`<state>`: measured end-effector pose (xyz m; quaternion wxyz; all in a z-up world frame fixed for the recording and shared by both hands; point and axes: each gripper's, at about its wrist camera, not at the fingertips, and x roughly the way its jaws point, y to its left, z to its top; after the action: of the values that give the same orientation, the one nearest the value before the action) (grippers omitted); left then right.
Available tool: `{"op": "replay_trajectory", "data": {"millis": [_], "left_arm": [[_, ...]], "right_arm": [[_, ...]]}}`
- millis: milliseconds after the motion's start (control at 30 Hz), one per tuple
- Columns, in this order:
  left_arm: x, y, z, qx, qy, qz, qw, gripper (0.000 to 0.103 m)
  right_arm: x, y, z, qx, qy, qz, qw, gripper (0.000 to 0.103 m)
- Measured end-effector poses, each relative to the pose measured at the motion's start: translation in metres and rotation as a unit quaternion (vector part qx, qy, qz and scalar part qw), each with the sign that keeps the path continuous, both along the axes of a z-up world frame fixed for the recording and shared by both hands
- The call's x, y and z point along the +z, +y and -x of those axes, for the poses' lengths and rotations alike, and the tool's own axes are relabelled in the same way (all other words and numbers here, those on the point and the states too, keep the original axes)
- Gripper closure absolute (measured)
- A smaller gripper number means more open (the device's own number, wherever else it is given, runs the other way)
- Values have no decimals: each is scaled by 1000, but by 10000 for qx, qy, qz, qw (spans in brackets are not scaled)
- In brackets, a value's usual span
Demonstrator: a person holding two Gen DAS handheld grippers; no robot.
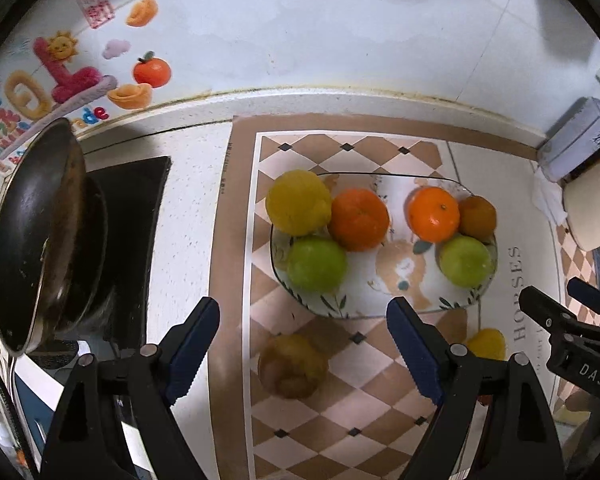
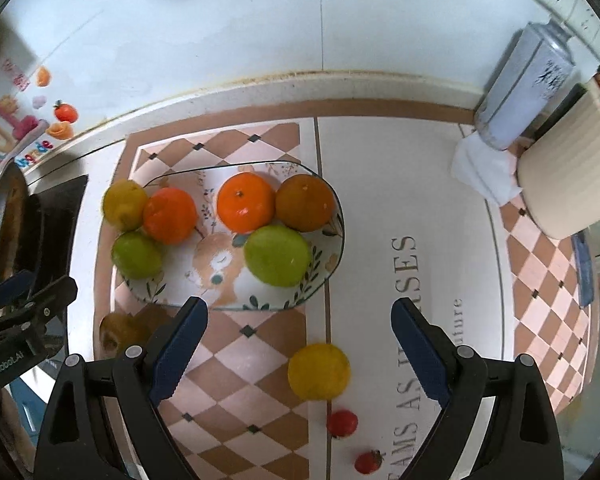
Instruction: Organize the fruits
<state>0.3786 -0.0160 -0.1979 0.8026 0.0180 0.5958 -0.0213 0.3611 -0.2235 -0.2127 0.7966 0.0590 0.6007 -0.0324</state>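
Both grippers, left gripper (image 1: 302, 344) and right gripper (image 2: 300, 344), hung spread, empty. Brownish pear (image 1: 293, 365) lay just short of plate (image 1: 380, 304), directly between left jaws; yellow fruit (image 2: 318, 371) between right.

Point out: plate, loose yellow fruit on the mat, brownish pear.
plate (image 2: 172, 298), right wrist view, bare front rim.
yellow fruit (image 2: 319, 371), right wrist view, centre of its top.
brownish pear (image 1: 293, 365), left wrist view, middle of its body.
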Motion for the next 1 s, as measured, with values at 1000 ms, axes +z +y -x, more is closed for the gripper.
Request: {"op": "replay_trajectory", "data": {"millis": [1000], "left_arm": [[139, 2, 137, -289, -1500, 480, 9871, 18]], "right_arm": [[167, 26, 155, 49, -1574, 61, 9875, 8]]}}
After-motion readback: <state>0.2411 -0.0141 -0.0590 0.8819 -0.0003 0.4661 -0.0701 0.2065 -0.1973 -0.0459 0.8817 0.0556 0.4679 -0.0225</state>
